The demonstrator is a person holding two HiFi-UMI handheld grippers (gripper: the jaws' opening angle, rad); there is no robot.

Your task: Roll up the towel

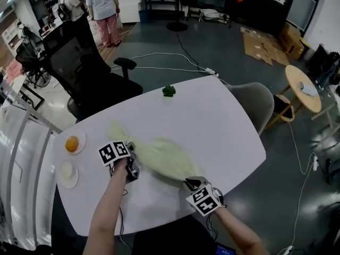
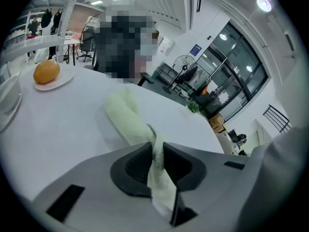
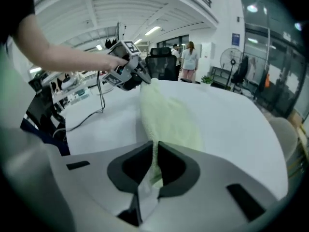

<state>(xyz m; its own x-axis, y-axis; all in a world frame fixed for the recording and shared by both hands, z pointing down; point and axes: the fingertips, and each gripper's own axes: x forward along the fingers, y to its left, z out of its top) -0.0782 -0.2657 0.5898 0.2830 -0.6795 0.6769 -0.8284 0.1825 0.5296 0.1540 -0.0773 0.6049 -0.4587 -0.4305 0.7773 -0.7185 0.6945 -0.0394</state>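
The left claw (image 2: 157,151) is pressed together on the pale green towel (image 1: 164,157) at the towel's 9 o'clock side, and the right claw (image 3: 155,149) pinches its 4 o'clock corner. The towel lies bunched between them on the white counter (image 1: 223,126), near the counter's 6 o'clock edge.

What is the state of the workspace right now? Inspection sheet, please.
Surface: white oval table, towel near its front edge.
Job's things: pale yellow-green cloth towel, unrolled, strung between both grippers.
Clutter: orange fruit on small white plate; second white plate beside it; small green sprig at far edge.
Grippers: left gripper fingers shut on one towel end; right gripper fingers shut on the other.
Cables: white cable on the floor beyond the table.
Surroundings: black office chair, grey shell chair, round wooden side table, people standing far off.
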